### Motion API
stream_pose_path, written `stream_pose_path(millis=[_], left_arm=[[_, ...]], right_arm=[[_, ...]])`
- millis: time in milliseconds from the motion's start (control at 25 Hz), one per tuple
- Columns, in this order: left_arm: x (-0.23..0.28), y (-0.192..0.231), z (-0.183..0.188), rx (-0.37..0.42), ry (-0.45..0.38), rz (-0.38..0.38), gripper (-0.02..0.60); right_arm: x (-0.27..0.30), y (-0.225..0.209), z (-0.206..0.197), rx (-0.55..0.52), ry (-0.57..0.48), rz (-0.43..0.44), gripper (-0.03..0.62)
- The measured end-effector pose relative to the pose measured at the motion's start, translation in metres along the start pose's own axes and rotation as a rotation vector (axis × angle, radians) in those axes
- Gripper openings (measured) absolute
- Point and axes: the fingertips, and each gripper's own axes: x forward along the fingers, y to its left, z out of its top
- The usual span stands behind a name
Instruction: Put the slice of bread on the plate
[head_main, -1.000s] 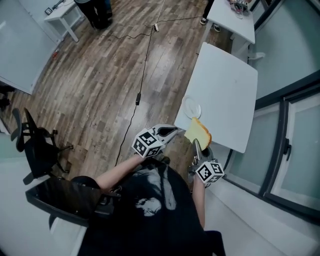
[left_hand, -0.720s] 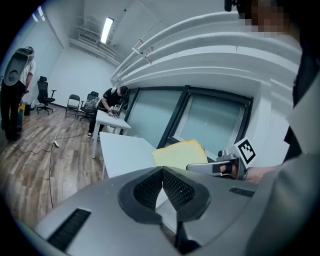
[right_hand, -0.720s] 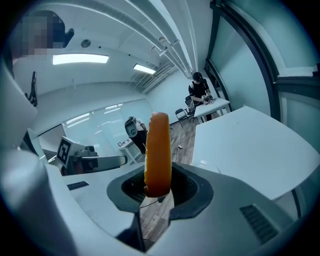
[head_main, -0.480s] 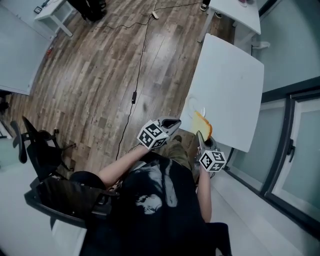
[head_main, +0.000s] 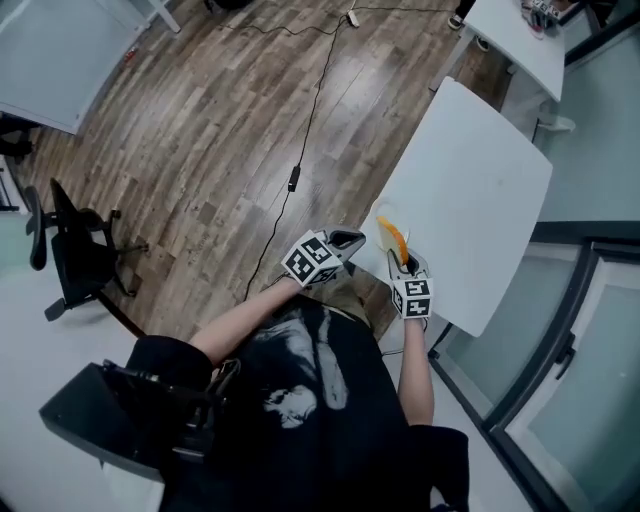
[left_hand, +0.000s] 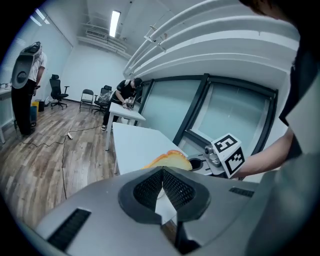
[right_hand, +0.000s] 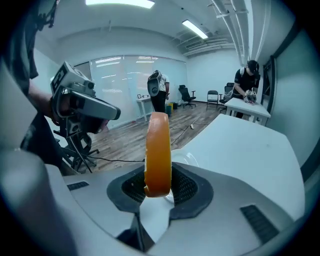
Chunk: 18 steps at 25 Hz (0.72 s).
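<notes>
White worktop (head_main: 480, 190) stands beside a wooden floor (head_main: 220, 120), with a black cable (head_main: 300, 160) trailing over the boards. The right tool (head_main: 402, 265) is clamped on the bread (head_main: 392, 238). In the right gripper view its two dark pads press on the lower end of the slice (right_hand: 158, 150) from either side. The slice stands on edge there, upright, with its orange-brown crust towards the camera. The plate (right_hand: 186, 158) is small and pale and lies on the worktop just beyond the tool's tips, partly hidden by the bread. From the head view the bread sits over the worktop's near corner, about where the plate (head_main: 383, 212) lies. Whether slice and plate touch cannot be told.

The left tool (head_main: 355, 240) is just beside the right one, off the worktop's edge. Its jaws are together at the tips (left_hand: 161, 174) with nothing between them. In that view the bread (left_hand: 170, 161) and the right tool's marker cube show just past its tips.
</notes>
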Motion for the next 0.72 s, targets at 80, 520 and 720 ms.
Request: stream_pose_path(millis=[80, 520, 720], left_arm=[[0.007, 0.007, -0.003, -0.021, -0.003, 0.012, 0.005], [0.007, 0.037, -0.021, -0.063, 0.053, 0.056, 0.005], [0.002, 0.051, -0.026, -0.098, 0.057, 0.037, 0.005]], right_arm=[[0.018, -0.012, 0.001, -0.025, 0.023, 0.016, 0.091], [0.082, -0.054, 0.005, -0.802, 0.239, -0.23, 0.091], [0.091, -0.026, -0.026, -0.732, 0.344, -0.098, 0.227]])
